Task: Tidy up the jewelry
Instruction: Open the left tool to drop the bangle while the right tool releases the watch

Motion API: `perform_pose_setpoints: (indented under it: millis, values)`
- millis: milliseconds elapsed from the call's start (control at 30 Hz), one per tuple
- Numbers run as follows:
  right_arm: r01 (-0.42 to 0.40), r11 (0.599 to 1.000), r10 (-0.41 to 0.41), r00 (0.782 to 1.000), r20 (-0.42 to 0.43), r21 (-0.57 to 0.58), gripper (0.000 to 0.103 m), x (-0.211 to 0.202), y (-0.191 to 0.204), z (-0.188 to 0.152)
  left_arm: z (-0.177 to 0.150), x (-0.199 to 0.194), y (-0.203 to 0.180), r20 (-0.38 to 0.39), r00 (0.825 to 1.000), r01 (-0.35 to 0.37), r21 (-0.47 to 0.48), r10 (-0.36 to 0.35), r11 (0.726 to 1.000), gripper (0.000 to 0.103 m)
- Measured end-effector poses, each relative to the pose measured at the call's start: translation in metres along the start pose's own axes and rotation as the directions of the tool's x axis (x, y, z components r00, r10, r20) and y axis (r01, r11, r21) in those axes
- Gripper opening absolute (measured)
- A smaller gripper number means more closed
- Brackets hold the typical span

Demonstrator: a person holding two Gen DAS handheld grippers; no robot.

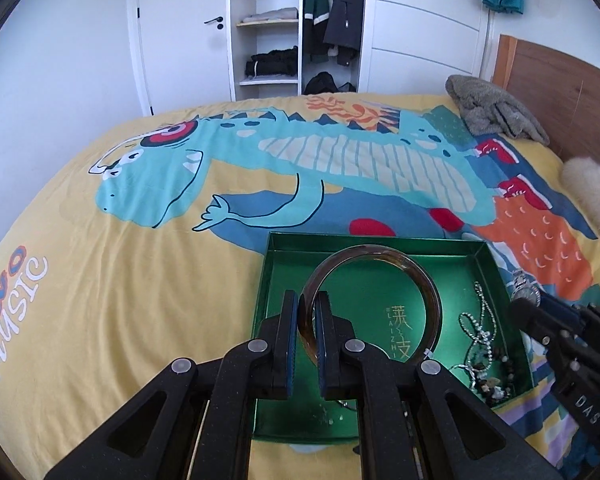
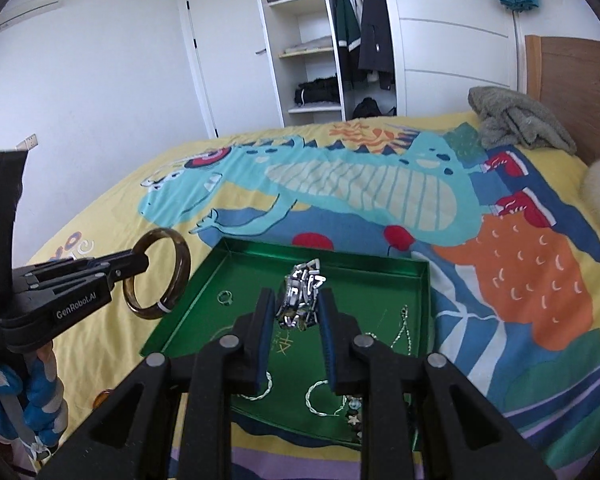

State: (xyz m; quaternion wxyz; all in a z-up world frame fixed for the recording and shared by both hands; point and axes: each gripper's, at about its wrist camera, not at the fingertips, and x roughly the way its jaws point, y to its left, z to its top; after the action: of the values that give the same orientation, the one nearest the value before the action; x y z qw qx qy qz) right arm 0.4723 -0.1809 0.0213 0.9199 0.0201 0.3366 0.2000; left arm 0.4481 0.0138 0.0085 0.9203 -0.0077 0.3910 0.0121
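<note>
Presently left tongs (image 1: pixel 308 312) are pinching a brown translucent bangle (image 1: pixel 374 304) above the green metal tray (image 1: pixel 278 264); right tongs (image 2: pixel 296 308) are pinching a silver link watch (image 2: pixel 300 296) over it.

Materials and finish, bed-top jewellery set

Glossy brown translucent bangle (image 1: pixel 374 300), smooth; shiny silver metal-link watch (image 2: pixel 301 296); green shallow tray (image 1: pixel 380 243) with satin metallic sheen; matt black plastic gripper fingers (image 1: pixel 288 328); yellow printed cloth bedcover (image 1: pixel 120 280), matt; grey fuzzy towel (image 1: pixel 496 110); wooden headboard (image 1: pixel 560 92).
</note>
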Motion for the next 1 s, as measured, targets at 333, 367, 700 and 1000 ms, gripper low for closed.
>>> perform_pose_setpoints:
  millis: [333, 367, 700, 1000]
  values:
    - [-0.008, 1.0, 0.013, 0.98, -0.198, 0.029, 0.02, 0.094, -0.027, -0.031, -0.006, 0.086, -0.022, -0.145, 0.989, -0.032, 0.013, 0.034, 0.999, 0.008]
    - [-0.008, 1.0, 0.013, 0.978, -0.208, 0.024, 0.02, 0.097, -0.027, -0.032, -0.006, 0.092, -0.023, -0.153, 0.988, -0.033, 0.012, 0.034, 0.999, 0.008]
    - [0.024, 1.0, -0.024, 0.969, -0.246, -0.003, 0.02, 0.11, -0.039, -0.045, -0.01, 0.122, -0.03, -0.201, 0.977, -0.074, 0.023, 0.077, 0.997, 0.008]
    - [0.016, 1.0, -0.014, 0.973, -0.23, 0.009, 0.022, 0.107, -0.049, -0.049, -0.01, 0.126, -0.027, -0.223, 0.973, -0.064, 0.003, 0.063, 0.998, 0.009]
